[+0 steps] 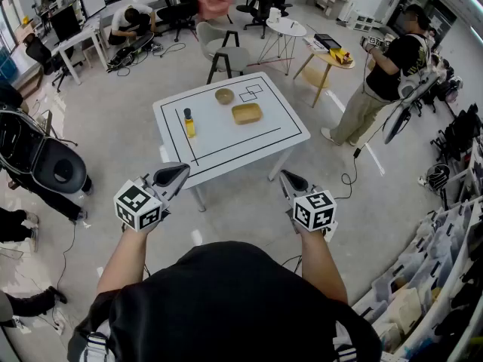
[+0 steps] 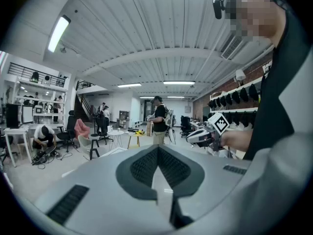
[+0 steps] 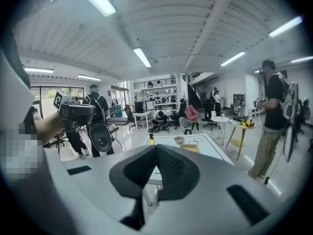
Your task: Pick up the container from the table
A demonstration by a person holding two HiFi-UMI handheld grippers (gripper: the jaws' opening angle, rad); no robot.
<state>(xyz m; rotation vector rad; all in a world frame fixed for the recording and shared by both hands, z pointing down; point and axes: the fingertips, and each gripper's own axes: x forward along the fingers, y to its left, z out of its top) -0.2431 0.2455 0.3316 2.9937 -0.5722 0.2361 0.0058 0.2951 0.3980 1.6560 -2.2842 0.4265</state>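
Note:
On the white table [image 1: 268, 143] marked with black tape lie a tan rectangular container [image 1: 247, 113], a round bowl [image 1: 224, 96] and a yellow bottle [image 1: 189, 123]. My left gripper [image 1: 183, 170] and right gripper [image 1: 285, 175] hang in the air short of the table's near edge, both shut with nothing in them. The right gripper view looks over its closed jaws toward the container [image 3: 190, 148], the bowl [image 3: 179, 140] and the bottle [image 3: 151, 140], all still far off. In the left gripper view the right gripper [image 2: 198, 136] shows at the right, and the table's things are hidden.
A person [image 1: 385, 74] stands to the right of the table near a yellow side table [image 1: 328, 59]. A chair [image 1: 226, 51] and a round white table [image 1: 287, 27] stand beyond. A black chair [image 1: 45, 164] is at the left, and shelves with bins [image 1: 438, 277] at the right.

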